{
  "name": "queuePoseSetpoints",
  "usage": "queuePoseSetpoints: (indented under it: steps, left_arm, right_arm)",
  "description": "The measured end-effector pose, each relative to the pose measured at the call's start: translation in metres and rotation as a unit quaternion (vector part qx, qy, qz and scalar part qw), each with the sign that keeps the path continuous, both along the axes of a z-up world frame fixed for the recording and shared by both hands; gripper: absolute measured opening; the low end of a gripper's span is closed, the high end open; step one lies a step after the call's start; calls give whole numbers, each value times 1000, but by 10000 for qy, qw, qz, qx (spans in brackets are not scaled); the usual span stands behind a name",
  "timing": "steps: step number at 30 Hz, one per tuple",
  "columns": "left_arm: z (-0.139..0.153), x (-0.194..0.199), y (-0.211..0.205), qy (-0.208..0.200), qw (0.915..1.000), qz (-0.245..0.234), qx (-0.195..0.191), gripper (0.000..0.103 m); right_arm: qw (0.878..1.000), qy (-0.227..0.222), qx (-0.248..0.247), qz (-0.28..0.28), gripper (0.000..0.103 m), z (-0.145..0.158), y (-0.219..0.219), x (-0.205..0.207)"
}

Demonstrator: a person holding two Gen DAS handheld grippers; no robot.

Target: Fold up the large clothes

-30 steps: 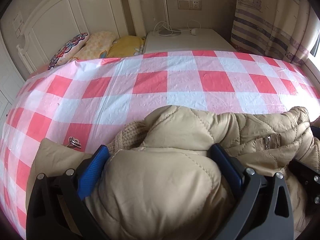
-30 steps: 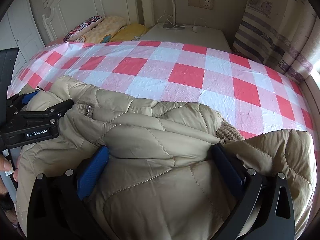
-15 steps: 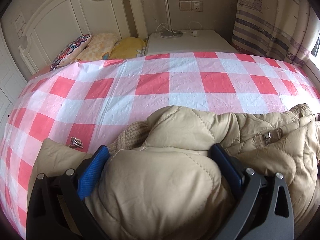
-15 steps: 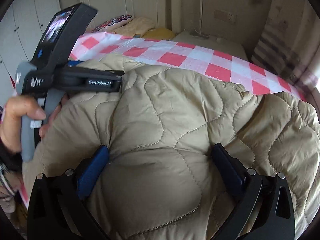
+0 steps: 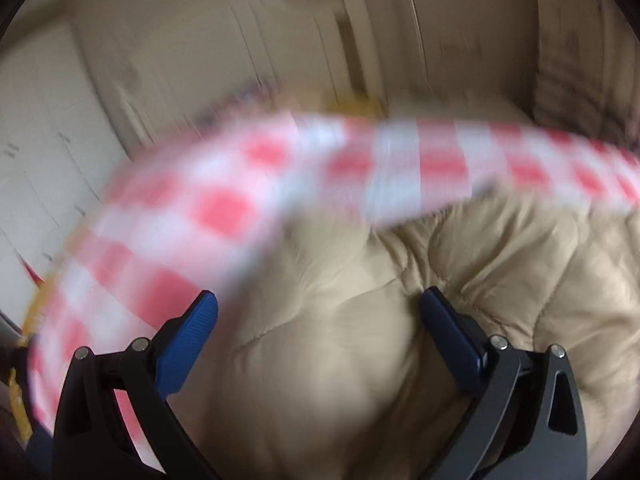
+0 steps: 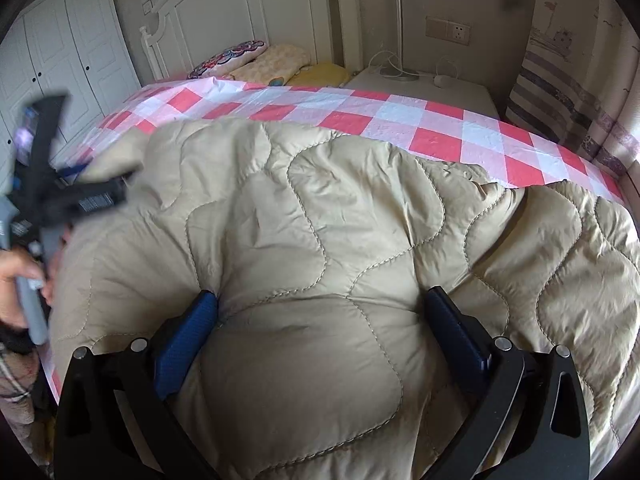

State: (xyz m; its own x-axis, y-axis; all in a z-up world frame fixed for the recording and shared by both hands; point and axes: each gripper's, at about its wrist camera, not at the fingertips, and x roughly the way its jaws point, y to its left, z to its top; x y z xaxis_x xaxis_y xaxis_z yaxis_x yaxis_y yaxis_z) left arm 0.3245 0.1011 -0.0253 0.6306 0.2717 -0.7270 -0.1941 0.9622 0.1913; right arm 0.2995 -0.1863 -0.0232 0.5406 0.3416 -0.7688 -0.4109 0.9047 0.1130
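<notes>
A beige quilted jacket (image 6: 320,208) lies spread over the bed's red-and-white check cover (image 6: 440,120), its stitched outer side facing up. My right gripper (image 6: 320,308) is shut on a thick puffy fold of it at the near edge. The left wrist view is heavily blurred by motion. In it my left gripper (image 5: 320,312) is shut on another bulge of the jacket (image 5: 520,264), with the check cover (image 5: 224,208) to the left and beyond. From the right wrist view, the left gripper (image 6: 60,200) shows blurred at the jacket's left edge, held by a hand (image 6: 16,268).
A white headboard (image 6: 280,8) and several pillows (image 6: 280,60) are at the bed's far end. A white nightstand (image 6: 432,88) carries a lamp base and cables. White wardrobe doors (image 6: 60,52) stand on the left, a striped curtain (image 6: 580,80) on the right.
The bunched jacket has been swung over and opened out, so its quilted outer side now covers the near bed. The left gripper is moving fast and has shifted left with its hold.
</notes>
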Motion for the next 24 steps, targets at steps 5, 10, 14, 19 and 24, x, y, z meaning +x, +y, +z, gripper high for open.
queuePoseSetpoints:
  steps: [5, 10, 14, 19, 24]
  left_arm:
    - [0, 6, 17, 47, 9986, 306, -418, 101]
    - [0, 3, 11, -26, 9989, 315, -356, 101]
    - [-2, 5, 21, -20, 9978, 266, -601, 101]
    - [-3, 4, 23, -1, 9978, 284, -597, 101]
    - [-3, 5, 24, 16, 9975, 286, -641, 101]
  right_arm:
    - [9999, -13, 37, -152, 98, 25, -12, -10]
    - [9892, -801, -64, -1225, 98, 54, -65, -13]
    - [9880, 104, -318, -1510, 99, -9, -92, 20]
    - [9869, 10, -214, -1597, 98, -2, -96, 14]
    - [9738, -343, 1580, -1597, 98, 24, -135, -48]
